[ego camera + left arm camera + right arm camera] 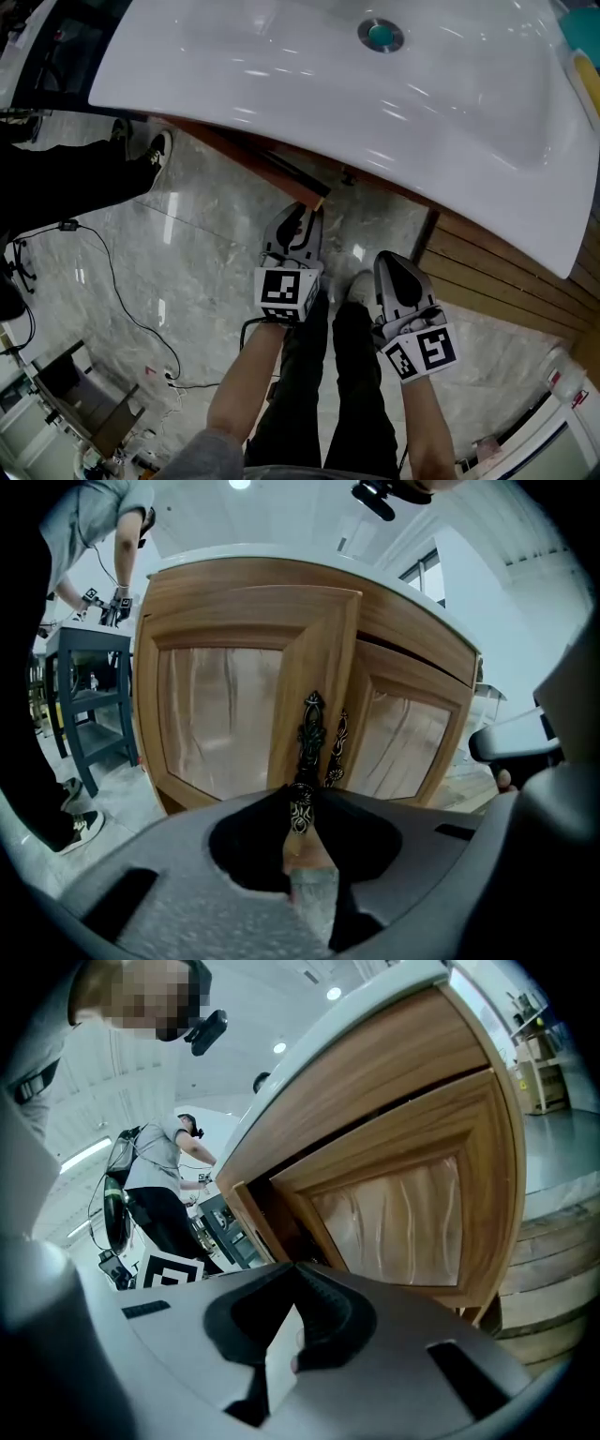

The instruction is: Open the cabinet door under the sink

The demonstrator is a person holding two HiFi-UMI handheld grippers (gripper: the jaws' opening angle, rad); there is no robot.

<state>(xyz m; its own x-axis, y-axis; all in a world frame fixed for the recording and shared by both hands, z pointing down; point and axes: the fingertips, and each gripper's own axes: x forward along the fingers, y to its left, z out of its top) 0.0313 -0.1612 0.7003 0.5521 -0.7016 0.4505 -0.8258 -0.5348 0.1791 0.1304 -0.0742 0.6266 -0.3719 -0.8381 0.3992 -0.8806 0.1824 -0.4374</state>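
Cabinet door (225, 714) ajar, left hand-held gripper (301, 797) clamping half-hidden handle (310, 728), right hand-held gripper (294, 1269) closed

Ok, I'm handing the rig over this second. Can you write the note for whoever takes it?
Left gripper: shut on the dark ornate handle of the cabinet door.
Right gripper: jaws together, empty, facing the neighbouring door and touching nothing.
Done: the held door stands partly open under the sink, with a dark gap beside the neighbouring door.
Left: pull it wide open, then let go.
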